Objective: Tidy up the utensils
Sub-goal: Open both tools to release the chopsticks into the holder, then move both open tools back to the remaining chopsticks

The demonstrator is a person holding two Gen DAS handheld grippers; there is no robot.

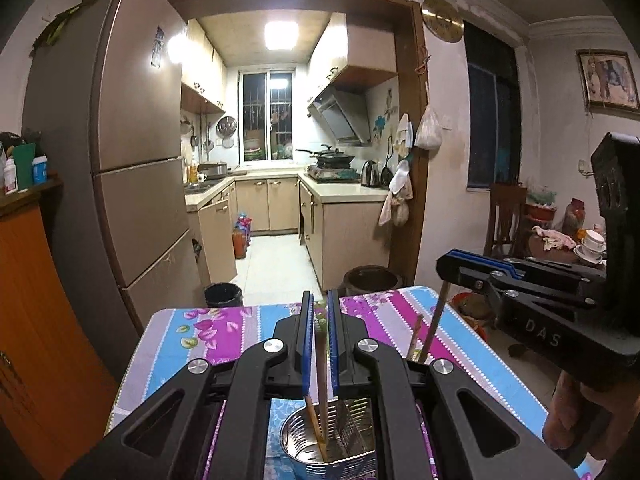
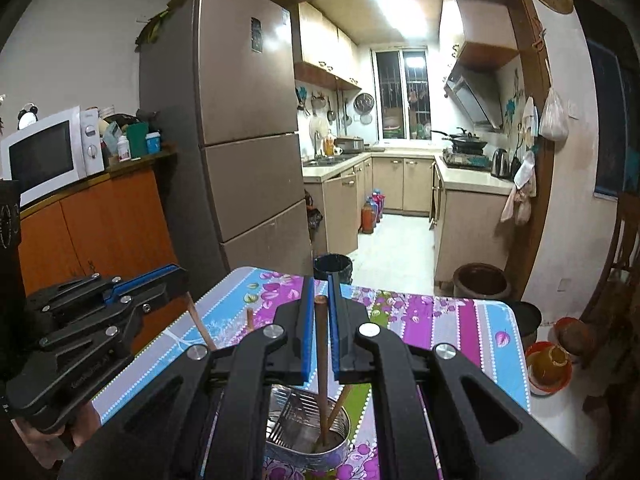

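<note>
At the bottom middle of the left wrist view, a shiny metal holder (image 1: 316, 446) sits on a table (image 1: 224, 332) with a flower cloth. The left gripper (image 1: 319, 344) hangs right above the holder, with a brown chopstick (image 1: 322, 380) standing between its blue fingers (image 1: 307, 344). The gap is small, but it is hard to tell if the fingers squeeze the stick. In the right wrist view, the right gripper (image 2: 320, 328) has a thick wooden stick (image 2: 321, 360) between its blue fingers, and that grip is unclear too. The stick's low end rests inside the holder, beside a metal spatula (image 2: 296, 410). A fridge (image 2: 240, 120) fills the upper left.
</note>
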